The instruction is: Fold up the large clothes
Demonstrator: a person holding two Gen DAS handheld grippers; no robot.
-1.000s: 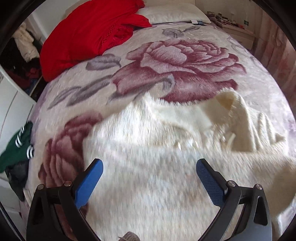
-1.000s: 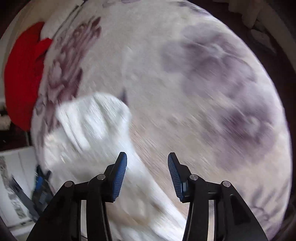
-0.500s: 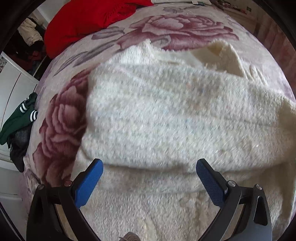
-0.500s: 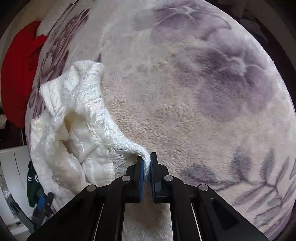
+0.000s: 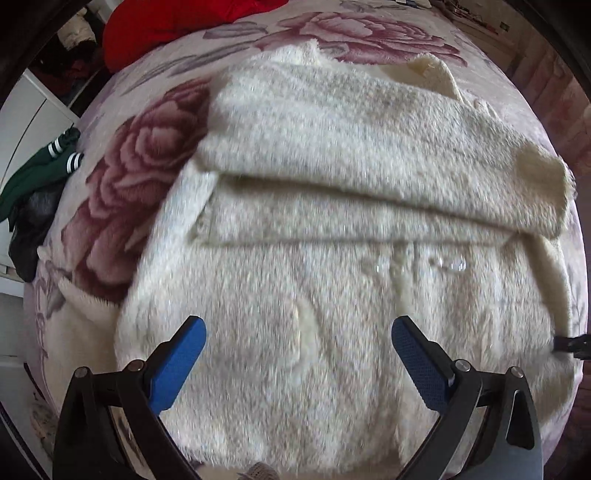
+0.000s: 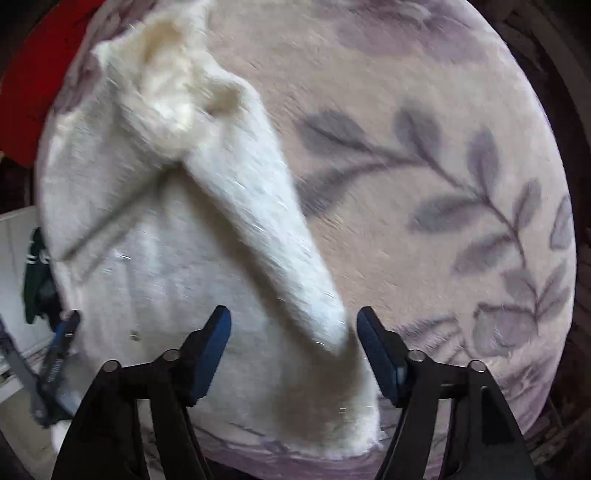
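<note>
A fluffy cream-white garment (image 5: 332,258) lies spread on the floral bedspread (image 5: 122,177), with one sleeve (image 5: 369,155) folded flat across its upper part. My left gripper (image 5: 298,354) is open and empty, hovering over the garment's lower part. In the right wrist view the garment (image 6: 155,258) fills the left half, and a sleeve (image 6: 266,236) runs diagonally down to a point between the fingers. My right gripper (image 6: 293,350) is open, its blue pads either side of the sleeve's end without holding it. The left gripper (image 6: 61,343) shows at the left edge.
A red garment (image 5: 166,26) lies at the far left of the bed. Green striped clothing (image 5: 40,173) and dark clothes hang off the left side by white furniture. The bedspread's leaf pattern (image 6: 461,206) lies right of the garment. The bed's near edge (image 6: 295,461) is close below.
My right gripper, shut on the sleeve's end half a second ago, has opened and let it go. The sleeve now lies across the garment. The left gripper has drawn back toward the near edge.
</note>
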